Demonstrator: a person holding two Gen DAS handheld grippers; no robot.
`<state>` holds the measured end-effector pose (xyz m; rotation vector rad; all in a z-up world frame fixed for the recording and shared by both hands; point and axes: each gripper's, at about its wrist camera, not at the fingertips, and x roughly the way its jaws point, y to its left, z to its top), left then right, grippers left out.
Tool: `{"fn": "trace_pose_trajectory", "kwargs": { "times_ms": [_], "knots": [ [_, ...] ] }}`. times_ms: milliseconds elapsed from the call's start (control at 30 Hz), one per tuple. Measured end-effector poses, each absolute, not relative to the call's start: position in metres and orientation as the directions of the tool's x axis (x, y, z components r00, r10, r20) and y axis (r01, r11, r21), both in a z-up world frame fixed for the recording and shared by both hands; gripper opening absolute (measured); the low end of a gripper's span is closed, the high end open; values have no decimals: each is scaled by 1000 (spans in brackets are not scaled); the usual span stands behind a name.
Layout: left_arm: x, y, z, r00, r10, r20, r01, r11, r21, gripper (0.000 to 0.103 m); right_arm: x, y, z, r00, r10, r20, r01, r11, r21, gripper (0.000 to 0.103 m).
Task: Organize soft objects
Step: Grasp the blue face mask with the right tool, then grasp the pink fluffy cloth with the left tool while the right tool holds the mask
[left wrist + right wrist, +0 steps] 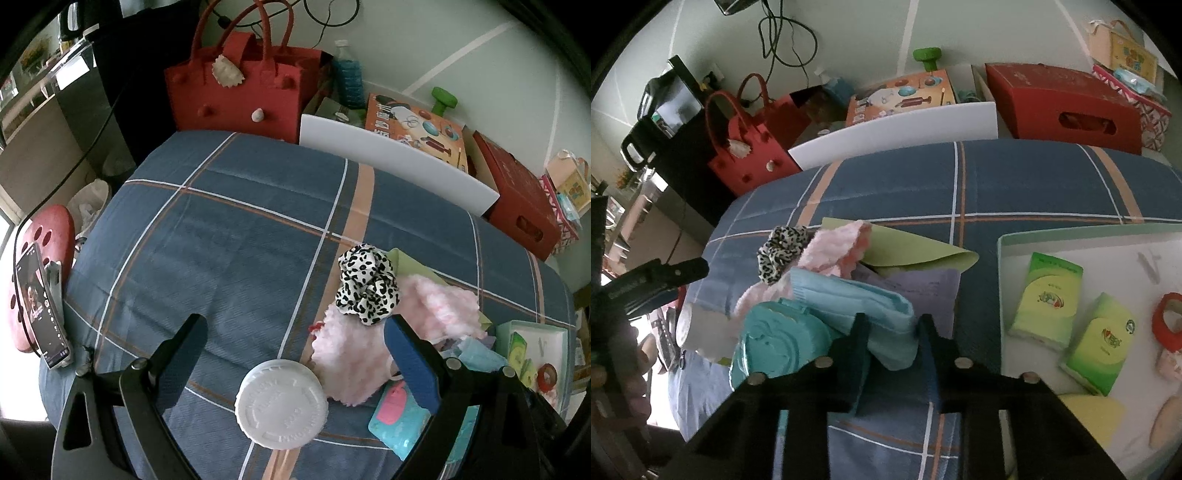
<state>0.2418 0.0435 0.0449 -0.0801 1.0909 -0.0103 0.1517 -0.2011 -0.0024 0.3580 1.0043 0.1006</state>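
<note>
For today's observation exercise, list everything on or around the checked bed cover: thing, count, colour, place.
Scrunchie: one, black-and-white spotted, on top of the pile.
Fluffy cloth: one, pink, under the scrunchie.
Folded cloth: one, light blue, front of the pile.
Wipes pack: one, teal, left of the pile.
Paper sheets: green and lilac, under the pile.
White jar: one, between the left fingers.
Tray: one, pale, right side.
Tissue packs: two, green, in the tray.
Felt bag: one, red, behind the bed.
Phone: one, dark, left edge.
Left gripper: open.
Right gripper: pinching the folded cloth.
</note>
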Motion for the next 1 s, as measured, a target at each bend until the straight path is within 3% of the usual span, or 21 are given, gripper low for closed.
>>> {"fn": "trace_pose_trajectory", "kwargs": {
  "times_ms": [267, 1000],
  "knots": [
    [241, 38, 47, 470, -52, -881, -14, 998, -66, 96, 147, -201, 5, 561, 255, -787, 57, 937, 345, 11],
    [234, 19, 62, 500, -104, -860, 52, 995, -89, 96, 118, -207, 59, 682, 247, -688, 13, 937, 349, 9]
  ]
}}
